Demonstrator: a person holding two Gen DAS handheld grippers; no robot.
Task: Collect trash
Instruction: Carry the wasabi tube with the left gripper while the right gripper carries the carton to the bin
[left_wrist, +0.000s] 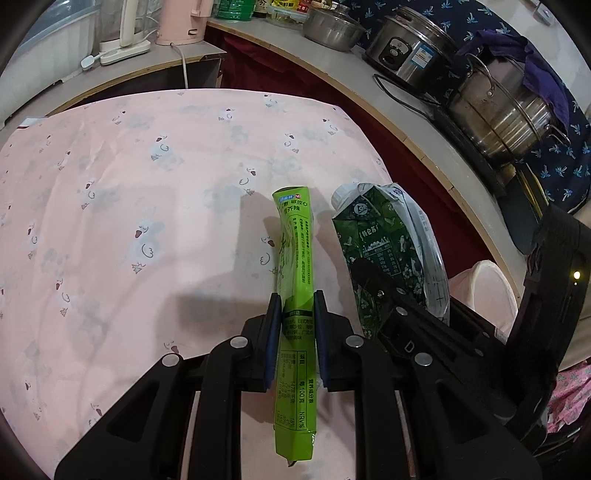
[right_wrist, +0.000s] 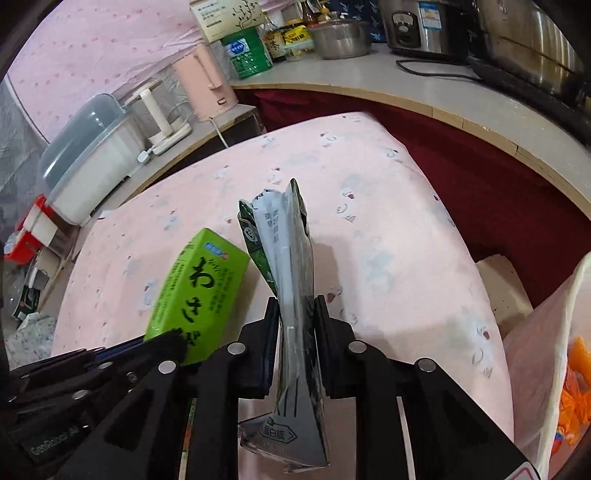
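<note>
Items held above pink patterned tablecloth (left_wrist: 129, 192): left gripper (left_wrist: 297, 332) pinching flattened lime-green box (left_wrist: 295, 280); right gripper (right_wrist: 297, 332) pinching crushed dark-green carton (right_wrist: 284, 258), just right of the box. White bag (right_wrist: 554, 350) near right; pots (left_wrist: 498, 110) far right.

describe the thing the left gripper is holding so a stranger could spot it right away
Over the pink duck-print tablecloth, the left gripper is shut on a long lime-green box. Unlike the dark green crushed milk carton beside it, it is bright, slim and uncrushed.
</note>
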